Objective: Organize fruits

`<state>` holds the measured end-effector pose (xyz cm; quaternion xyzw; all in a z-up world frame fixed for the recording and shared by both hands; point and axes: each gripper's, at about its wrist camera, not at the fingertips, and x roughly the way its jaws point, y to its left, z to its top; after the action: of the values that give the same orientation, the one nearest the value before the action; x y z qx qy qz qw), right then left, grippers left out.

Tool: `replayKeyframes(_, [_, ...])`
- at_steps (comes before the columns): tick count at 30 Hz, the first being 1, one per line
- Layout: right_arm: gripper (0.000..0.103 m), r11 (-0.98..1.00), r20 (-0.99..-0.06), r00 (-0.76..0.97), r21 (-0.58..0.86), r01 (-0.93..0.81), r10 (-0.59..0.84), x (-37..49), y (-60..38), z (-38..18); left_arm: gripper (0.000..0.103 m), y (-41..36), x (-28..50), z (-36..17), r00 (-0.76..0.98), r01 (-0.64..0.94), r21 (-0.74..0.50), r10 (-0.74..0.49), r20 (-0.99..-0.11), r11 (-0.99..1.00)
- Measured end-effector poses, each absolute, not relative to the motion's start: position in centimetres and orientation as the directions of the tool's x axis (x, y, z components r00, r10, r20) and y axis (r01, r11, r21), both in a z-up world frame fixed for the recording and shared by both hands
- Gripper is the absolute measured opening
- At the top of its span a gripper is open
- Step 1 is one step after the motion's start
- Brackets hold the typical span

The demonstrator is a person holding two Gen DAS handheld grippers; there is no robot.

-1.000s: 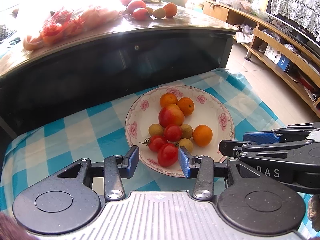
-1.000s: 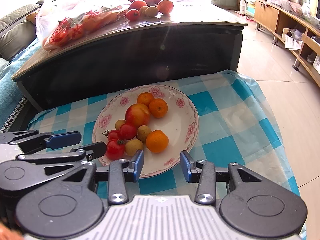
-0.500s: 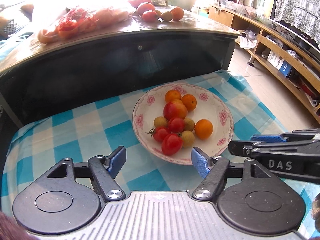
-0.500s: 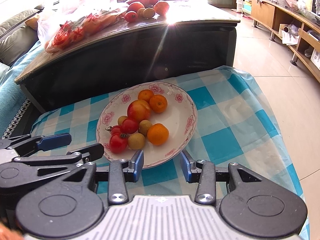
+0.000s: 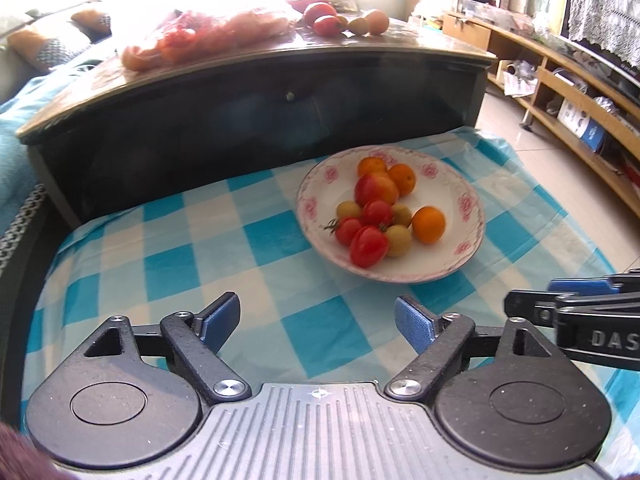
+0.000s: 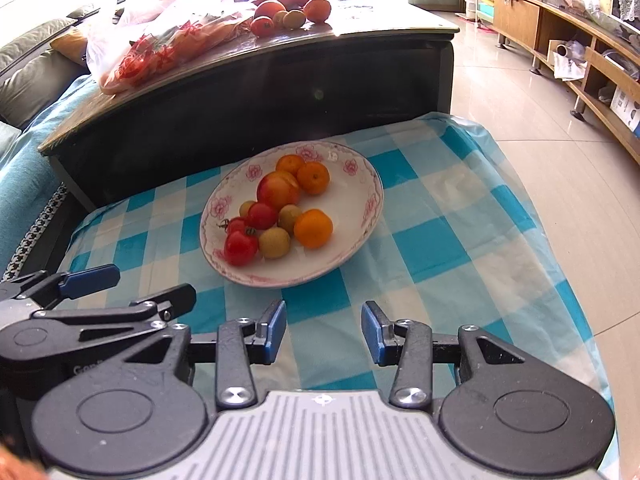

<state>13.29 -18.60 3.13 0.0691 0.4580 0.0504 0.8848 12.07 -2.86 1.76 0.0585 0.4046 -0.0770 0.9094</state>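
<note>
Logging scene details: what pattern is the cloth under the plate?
Blue and white checks on the cloth, seen best in the right wrist view; the plate sits on it.

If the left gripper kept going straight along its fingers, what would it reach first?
Probably the checked cloth just left of the plate. The open left gripper points slightly downward there; depth is unclear.

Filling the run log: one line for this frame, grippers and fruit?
left gripper: open, empty | right gripper: open, empty | plate: on checked cloth, holds fruit | more fruit on dark table
</note>
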Motion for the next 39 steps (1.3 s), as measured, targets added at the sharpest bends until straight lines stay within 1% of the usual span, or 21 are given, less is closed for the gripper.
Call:
replayKeyframes(3, [0.045,0.986,-0.805,0.573,0.167,-0.029,0.153,12.3,-18.4,3.2,0.092,-2.7,11.1,1.9,0.671,0.185,0.049,-0.09,-0.736,0.982])
replayKeyframes(4, [0.046,0.985,-0.804,0.574,0.168,-0.032,0.155,11.9,-18.3,3.2,0.1,-2.7,10.8,2.0,0.676,0.18,0.051,-0.086,-0.732,0.982])
replayKeyframes(5, [0.046,0.985,-0.803,0.575,0.168,-0.035,0.157,11.5,-18.2,3.3,0.103,-2.7,10.5,2.1,0.684,0.173,0.056,-0.079,-0.725,0.983])
replayKeyframes(10, [0.048,0.984,-0.795,0.583,0.174,-0.039,0.164,9.9,-17.9,3.7,0.103,-2.6,9.2,2.7,0.707,0.174,0.054,-0.086,-0.702,0.983])
replayKeyframes(17, [0.048,0.983,-0.793,0.588,0.184,-0.02,0.161,8.1,-18.3,3.9,0.103,-2.2,7.9,2.5,0.717,0.142,0.108,-0.027,-0.697,0.984])
replayKeyframes(24, [0.048,0.983,-0.793,0.588,0.184,-0.019,0.16,6.6,-18.3,4.0,0.103,-2.4,6.3,2.5,0.723,0.152,0.148,-0.007,-0.691,0.977])
replayKeyframes(29, [0.048,0.982,-0.788,0.593,0.186,-0.022,0.163,5.6,-18.1,4.1,0.103,-1.9,5.6,2.5,0.712,0.158,0.106,-0.039,-0.701,0.982])
replayKeyframes(39, [0.049,0.984,-0.797,0.582,0.177,-0.026,0.159,4.2,-17.6,3.7,0.103,-1.7,4.6,2.5,0.716,0.158,0.116,-0.033,-0.698,0.981])
